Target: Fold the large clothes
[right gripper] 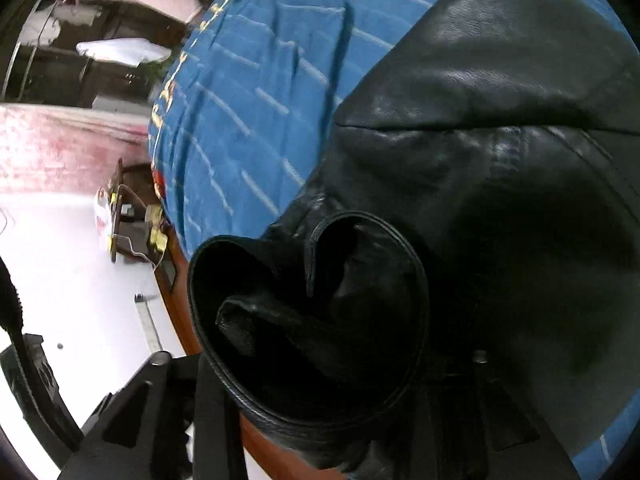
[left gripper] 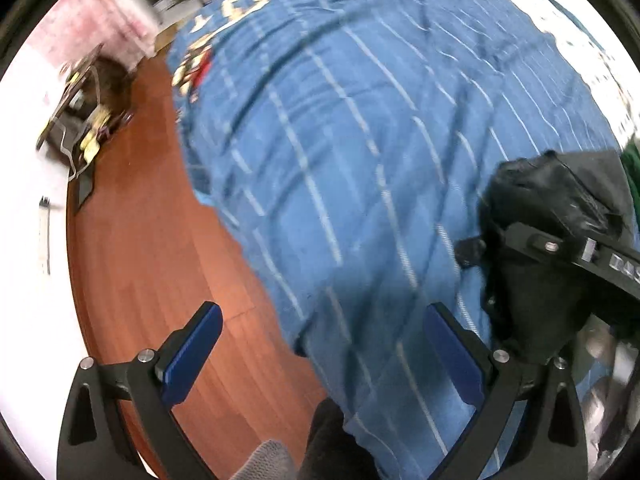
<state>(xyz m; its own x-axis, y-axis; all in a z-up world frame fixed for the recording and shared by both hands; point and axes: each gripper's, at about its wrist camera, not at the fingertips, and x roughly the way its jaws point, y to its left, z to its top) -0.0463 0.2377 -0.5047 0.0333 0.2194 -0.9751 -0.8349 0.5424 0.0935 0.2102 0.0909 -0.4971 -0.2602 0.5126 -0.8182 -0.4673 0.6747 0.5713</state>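
Note:
A black leather garment (right gripper: 480,160) lies on a blue cloth with white stripes (left gripper: 360,140) that covers the wooden table (left gripper: 152,240). In the right wrist view its sleeve cuff (right gripper: 312,320) fills the space between the fingers of my right gripper (right gripper: 320,392), which is shut on it; the fingertips are hidden by the leather. My left gripper (left gripper: 320,352) is open and empty above the blue cloth's near edge. In the left wrist view my right gripper (left gripper: 560,248) holds a bunch of the black leather (left gripper: 540,200) at the right.
A dark box of cables and yellow parts (left gripper: 88,120) sits at the table's far left edge, also in the right wrist view (right gripper: 132,220). The white floor (left gripper: 28,200) lies beyond the table edge. A green item (left gripper: 632,160) shows at the far right.

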